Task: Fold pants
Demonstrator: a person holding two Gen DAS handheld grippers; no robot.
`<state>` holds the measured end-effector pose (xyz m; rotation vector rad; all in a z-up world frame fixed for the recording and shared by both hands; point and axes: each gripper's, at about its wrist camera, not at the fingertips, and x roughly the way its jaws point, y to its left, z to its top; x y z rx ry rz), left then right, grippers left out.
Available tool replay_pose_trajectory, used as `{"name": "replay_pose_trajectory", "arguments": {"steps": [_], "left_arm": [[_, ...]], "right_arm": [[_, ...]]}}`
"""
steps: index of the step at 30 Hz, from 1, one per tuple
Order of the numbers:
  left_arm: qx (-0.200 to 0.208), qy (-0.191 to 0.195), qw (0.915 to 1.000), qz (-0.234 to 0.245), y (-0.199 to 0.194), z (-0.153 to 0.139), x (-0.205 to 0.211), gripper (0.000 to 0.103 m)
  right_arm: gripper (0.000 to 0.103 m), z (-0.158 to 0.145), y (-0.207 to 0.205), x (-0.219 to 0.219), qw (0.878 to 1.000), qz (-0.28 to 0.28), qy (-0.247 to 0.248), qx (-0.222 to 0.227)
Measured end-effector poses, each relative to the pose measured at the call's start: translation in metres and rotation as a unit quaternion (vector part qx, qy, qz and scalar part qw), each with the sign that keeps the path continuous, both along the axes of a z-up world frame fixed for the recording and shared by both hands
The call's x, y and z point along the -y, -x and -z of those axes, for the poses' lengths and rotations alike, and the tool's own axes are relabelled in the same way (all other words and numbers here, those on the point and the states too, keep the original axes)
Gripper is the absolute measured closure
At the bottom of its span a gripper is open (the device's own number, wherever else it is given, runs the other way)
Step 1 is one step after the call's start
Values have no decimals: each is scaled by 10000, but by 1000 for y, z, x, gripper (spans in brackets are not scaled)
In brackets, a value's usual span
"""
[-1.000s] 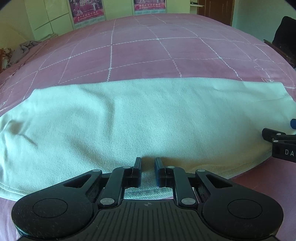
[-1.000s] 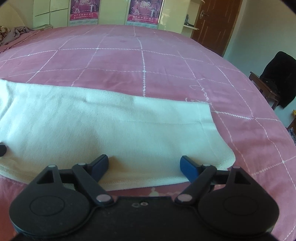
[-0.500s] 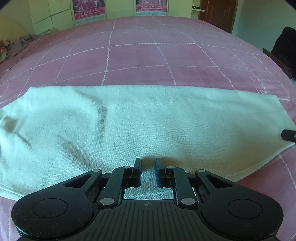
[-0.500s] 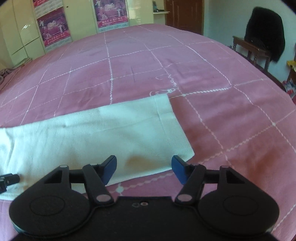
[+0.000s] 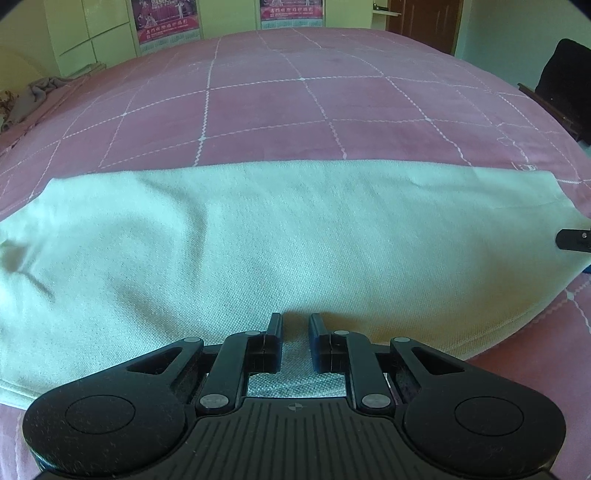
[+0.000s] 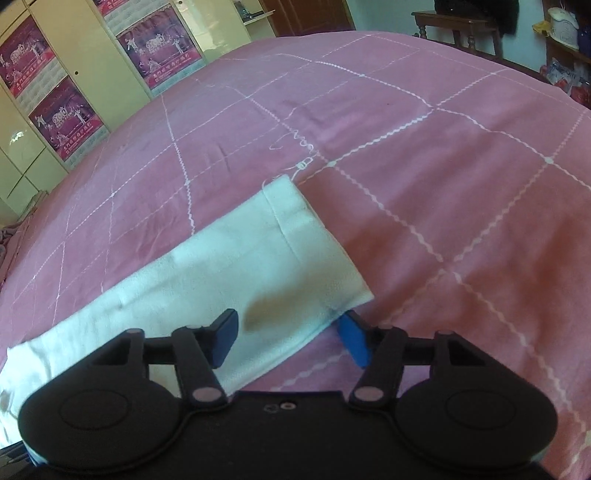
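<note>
The pale mint pants (image 5: 280, 240) lie flat across the pink bed as one long band, legs folded together. My left gripper (image 5: 295, 332) sits at the near edge, its black fingers a narrow gap apart with cloth between them. My right gripper (image 6: 288, 332) is open at the hem end of the pants (image 6: 280, 251); its blue-padded left finger (image 6: 225, 332) rests on the cloth and its right finger (image 6: 352, 336) lies under the near hem corner. A tip of the right gripper shows at the right edge of the left wrist view (image 5: 572, 240).
The pink quilted bedspread (image 5: 295, 110) with white stitched squares stretches far beyond the pants. A dark chair (image 5: 565, 77) stands at the right. Cream wardrobes with posters (image 6: 62, 122) line the far wall. A wooden table (image 6: 458, 22) stands beyond the bed.
My right gripper has swung right along the pants to the hem end and turned, and one finger now lies under the hem corner. My left gripper has kept its hold at the near edge.
</note>
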<state>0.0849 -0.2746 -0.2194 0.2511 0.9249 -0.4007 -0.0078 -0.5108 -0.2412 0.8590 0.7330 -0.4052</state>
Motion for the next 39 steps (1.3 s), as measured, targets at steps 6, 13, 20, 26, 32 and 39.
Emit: {"name": "replay_pose_trajectory", "arguments": {"steps": [6, 13, 20, 26, 32, 39], "left_arm": [[83, -233, 9997, 84, 2, 1, 8, 88], [26, -32, 9999, -134, -11, -20, -24, 88], [3, -99, 9963, -859, -40, -21, -98, 88], [-159, 132, 9881, -1526, -57, -15, -171, 88], [-580, 994, 9788, -1694, -62, -10, -203, 87], [-1258, 2160, 9578, -1416, -67, -13, -175, 34]], "right_arm": [[95, -8, -8, -11, 9996, -211, 166, 79], [95, -38, -12, -27, 9970, -191, 719, 234], [95, -108, -49, -100, 9754, -1238, 1505, 1032], [96, -124, -83, -206, 9460, -2473, 1582, 1375], [63, -80, -101, -290, 9180, -3441, 1906, 497], [35, -116, -64, -266, 9209, -3289, 1691, 1228]]}}
